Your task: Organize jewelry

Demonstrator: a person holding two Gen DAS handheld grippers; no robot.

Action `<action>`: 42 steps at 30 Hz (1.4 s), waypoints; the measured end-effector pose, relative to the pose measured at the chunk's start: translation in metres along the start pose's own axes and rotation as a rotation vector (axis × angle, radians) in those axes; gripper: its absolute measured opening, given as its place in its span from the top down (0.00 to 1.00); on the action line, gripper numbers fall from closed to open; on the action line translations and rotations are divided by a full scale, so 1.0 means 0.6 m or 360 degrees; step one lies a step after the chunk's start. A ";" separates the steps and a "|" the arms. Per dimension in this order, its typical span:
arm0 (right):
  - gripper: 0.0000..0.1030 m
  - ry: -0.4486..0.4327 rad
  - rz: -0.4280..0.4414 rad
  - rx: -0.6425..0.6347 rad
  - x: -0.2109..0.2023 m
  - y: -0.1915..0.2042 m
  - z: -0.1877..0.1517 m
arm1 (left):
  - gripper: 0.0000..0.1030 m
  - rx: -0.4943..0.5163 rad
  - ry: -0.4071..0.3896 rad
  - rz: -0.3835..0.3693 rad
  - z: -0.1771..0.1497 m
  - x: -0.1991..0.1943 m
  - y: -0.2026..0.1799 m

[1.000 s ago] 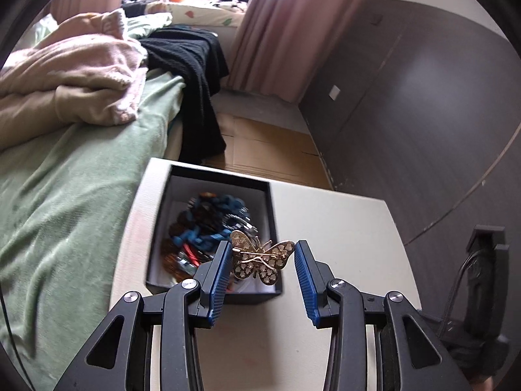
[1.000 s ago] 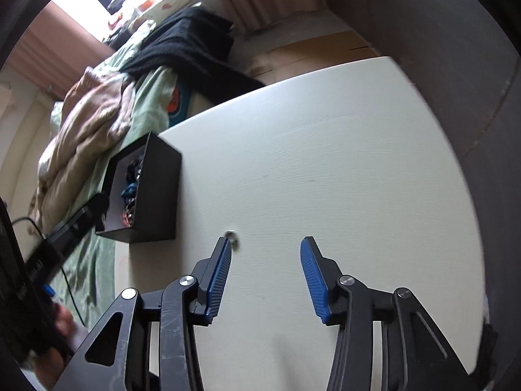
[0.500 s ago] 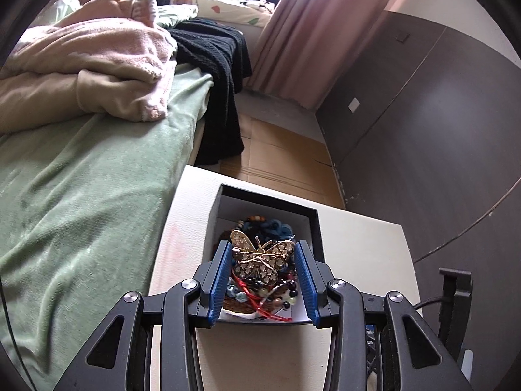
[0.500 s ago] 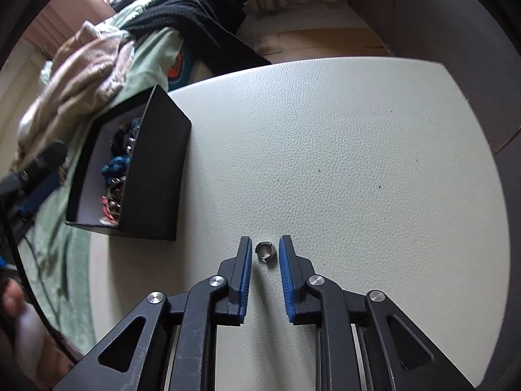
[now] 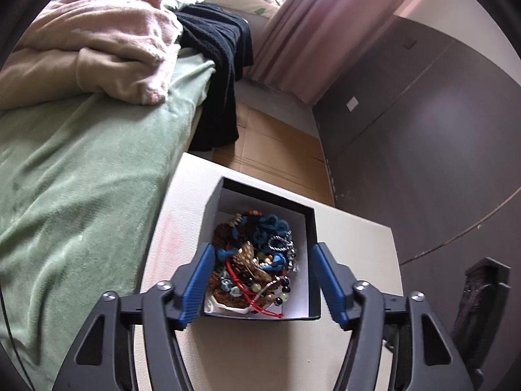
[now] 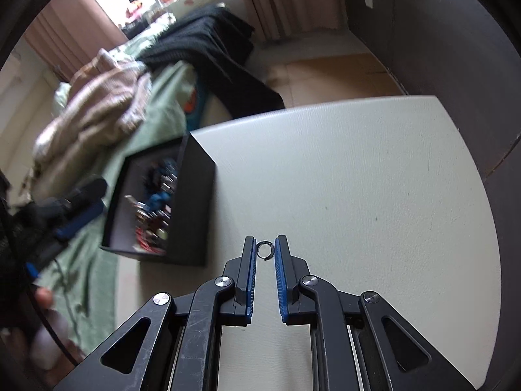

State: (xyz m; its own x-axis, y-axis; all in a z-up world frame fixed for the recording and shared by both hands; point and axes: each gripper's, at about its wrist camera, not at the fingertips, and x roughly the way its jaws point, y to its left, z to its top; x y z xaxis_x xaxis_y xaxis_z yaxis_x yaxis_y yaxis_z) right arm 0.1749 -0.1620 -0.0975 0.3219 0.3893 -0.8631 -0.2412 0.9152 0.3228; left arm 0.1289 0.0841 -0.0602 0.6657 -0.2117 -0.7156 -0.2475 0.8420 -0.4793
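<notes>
A black box (image 5: 311, 228) holding several beads, cords and chains stands on the white table (image 5: 355, 244). My left gripper (image 5: 263, 247) hangs over it with its jaws opening. A gold butterfly brooch (image 5: 249, 259) lies loose on the pile below, free of both pads. In the right wrist view my right gripper (image 6: 264, 242) is shut on a small silver ring (image 6: 264, 249) at its fingertips, just above the table (image 6: 358, 179). The box (image 6: 192, 202) is to its left, and the left gripper's fingers (image 6: 81, 215) show blurred beyond it.
A bed with a green cover (image 5: 75, 179), a pink blanket (image 5: 107, 42) and a black garment (image 5: 218, 52) borders the table's left side. Dark wall panels (image 5: 423, 130) rise on the right. Brown flooring (image 5: 276, 150) lies beyond. A person's hand (image 6: 42, 296) is at the lower left.
The left gripper carried the butterfly brooch over the box, then opened and the brooch fell onto the pile. The right gripper closed on the ring and moved with it.
</notes>
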 end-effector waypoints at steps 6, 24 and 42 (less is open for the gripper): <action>0.87 -0.0129 0.0230 0.0029 -0.029 0.024 0.011 | 0.37 -0.0049 -0.0034 0.0017 0.005 -0.015 0.016; 0.41 -0.0213 0.0511 0.0143 -0.032 0.053 0.018 | 0.37 -0.0043 -0.0039 0.0056 -0.009 -0.033 0.015; 0.20 -0.0348 0.0290 0.0160 -0.159 -0.018 -0.051 | 0.05 0.0340 -0.0249 0.0097 -0.105 -0.095 -0.088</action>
State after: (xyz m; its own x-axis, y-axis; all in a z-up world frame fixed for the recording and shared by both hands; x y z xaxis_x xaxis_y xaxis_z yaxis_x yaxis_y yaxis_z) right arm 0.1189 -0.2120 -0.0305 0.4738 0.5511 -0.6868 -0.2248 0.8298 0.5108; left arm 0.0596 0.0202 -0.0261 0.7588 -0.0922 -0.6448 -0.1475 0.9399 -0.3080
